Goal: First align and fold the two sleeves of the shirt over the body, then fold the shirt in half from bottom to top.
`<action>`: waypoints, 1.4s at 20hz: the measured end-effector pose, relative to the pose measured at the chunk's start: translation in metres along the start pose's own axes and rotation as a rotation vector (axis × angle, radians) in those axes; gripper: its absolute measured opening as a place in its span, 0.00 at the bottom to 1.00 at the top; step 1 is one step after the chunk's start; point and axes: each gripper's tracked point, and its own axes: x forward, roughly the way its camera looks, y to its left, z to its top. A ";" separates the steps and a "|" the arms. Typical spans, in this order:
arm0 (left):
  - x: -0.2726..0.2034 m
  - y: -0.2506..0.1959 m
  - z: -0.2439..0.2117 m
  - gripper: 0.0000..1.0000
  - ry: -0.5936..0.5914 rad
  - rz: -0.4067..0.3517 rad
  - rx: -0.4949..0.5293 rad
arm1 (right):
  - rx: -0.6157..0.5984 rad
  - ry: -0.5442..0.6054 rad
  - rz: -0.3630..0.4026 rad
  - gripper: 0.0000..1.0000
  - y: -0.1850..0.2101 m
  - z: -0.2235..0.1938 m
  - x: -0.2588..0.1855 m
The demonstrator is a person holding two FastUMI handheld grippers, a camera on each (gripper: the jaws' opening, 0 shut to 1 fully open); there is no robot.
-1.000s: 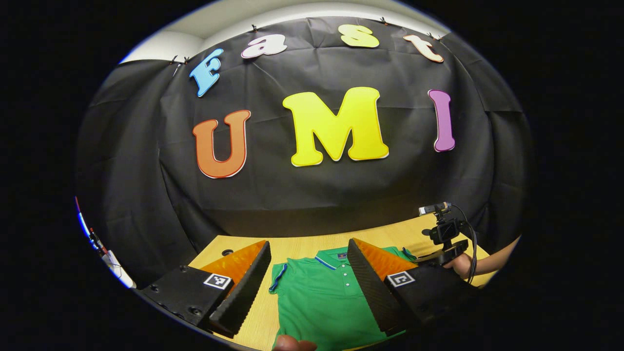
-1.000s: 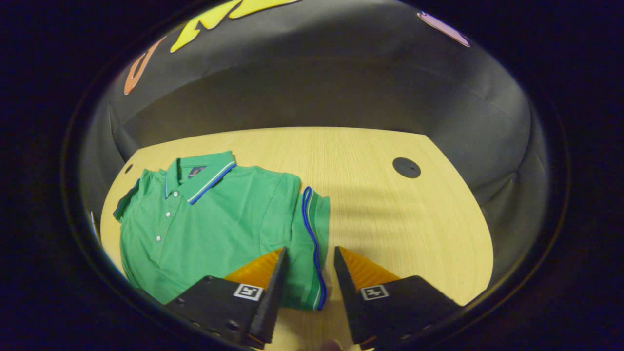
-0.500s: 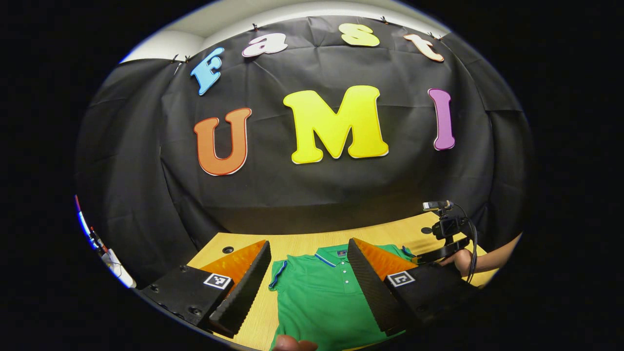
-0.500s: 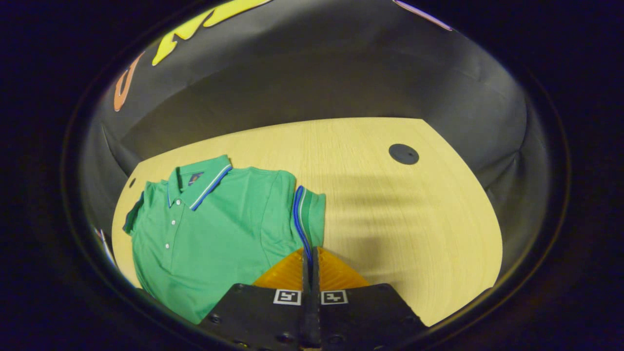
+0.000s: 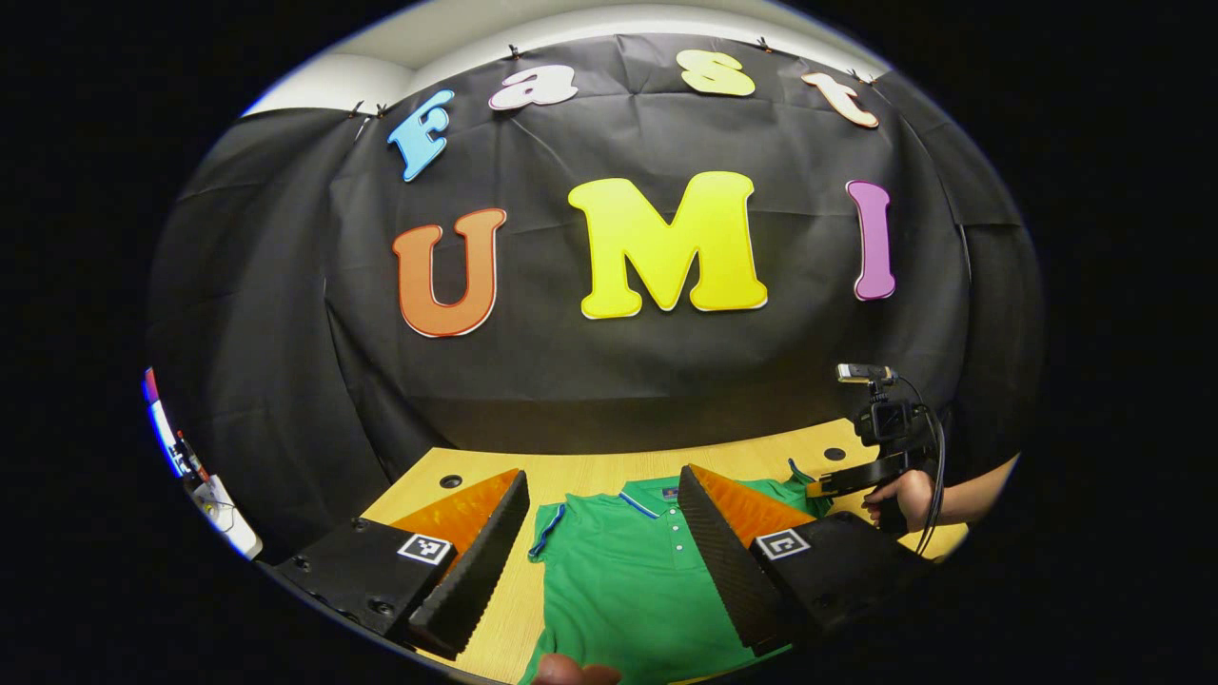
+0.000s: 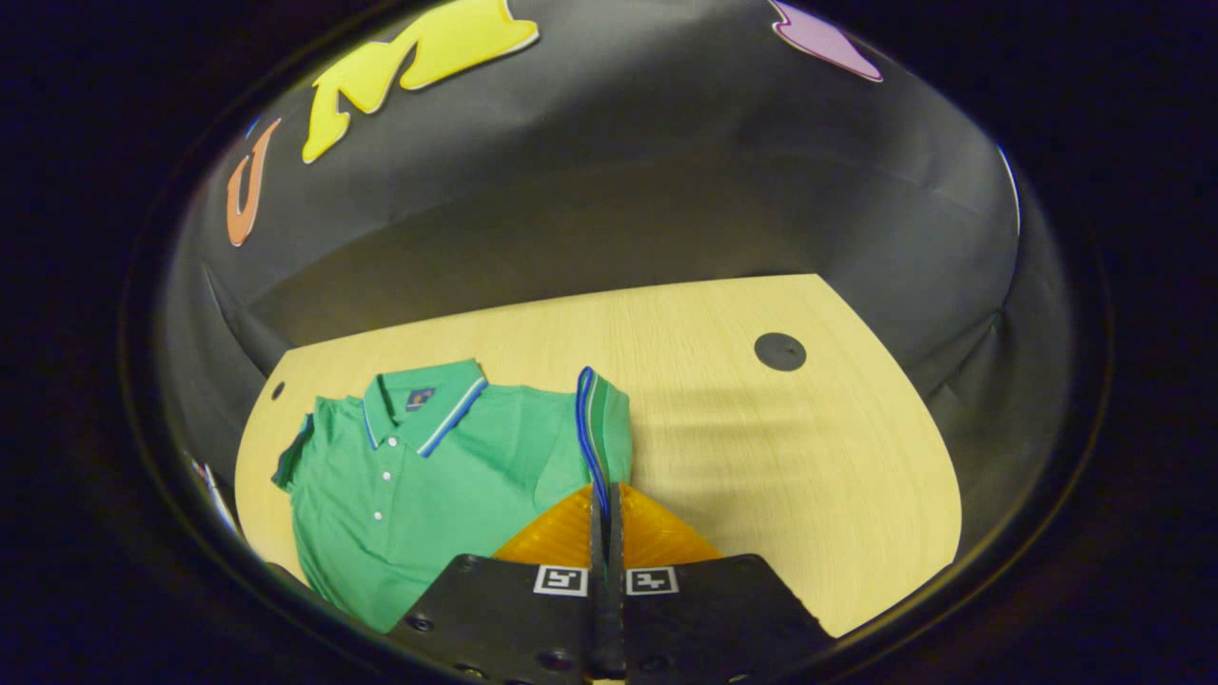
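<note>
Between the right gripper's jaws: pressed together on the striped cuff of the shirt's sleeve (image 6: 598,426), which stands up from the cloth at the pinch.
Right gripper (image 6: 603,495): tips at the sleeve's hem, at the shirt's edge nearest the bare wood; in the left gripper view it (image 5: 818,487) sits at the far right of the table, a hand (image 5: 904,497) around its handle, a small camera and cable on top.
Left gripper (image 5: 599,533): jaws wide apart, nothing between them, held above the near part of the shirt; it looks level toward the booth wall.
Shirt (image 6: 428,476): green polo, lying flat and face up on the table, collar toward the far wall, buttons down the placket, blue-and-white trim on collar and cuffs. In the left gripper view its body (image 5: 618,580) shows between the open fingers.
Other sleeve (image 6: 293,455): flat on the wood at the opposite side.
Table (image 6: 799,457): pale wood, with a dark round cap (image 6: 780,351) set in it well apart from the shirt.
Fingertip (image 5: 571,672): a person's, at the lower edge of the left gripper view.
</note>
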 end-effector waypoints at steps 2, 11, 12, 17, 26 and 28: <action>-0.003 0.007 0.000 1.00 -0.003 0.011 -0.004 | -0.018 -0.013 -0.005 0.00 0.008 0.005 -0.004; -0.020 0.052 -0.008 1.00 0.002 0.097 -0.040 | -0.108 -0.002 0.040 0.00 0.110 -0.001 0.001; -0.022 0.056 -0.008 1.00 0.004 0.105 -0.039 | -0.113 0.008 0.054 0.00 0.121 -0.006 0.006; -0.025 0.071 -0.011 0.99 0.010 0.132 -0.060 | -0.110 0.081 0.122 0.11 0.160 -0.027 0.016; -0.010 0.066 -0.014 0.99 0.020 0.065 -0.088 | -0.109 -0.074 0.068 0.95 0.138 0.009 -0.029; -0.003 0.071 -0.012 0.99 0.014 0.056 -0.086 | -0.148 -0.122 0.054 0.96 0.131 0.015 -0.049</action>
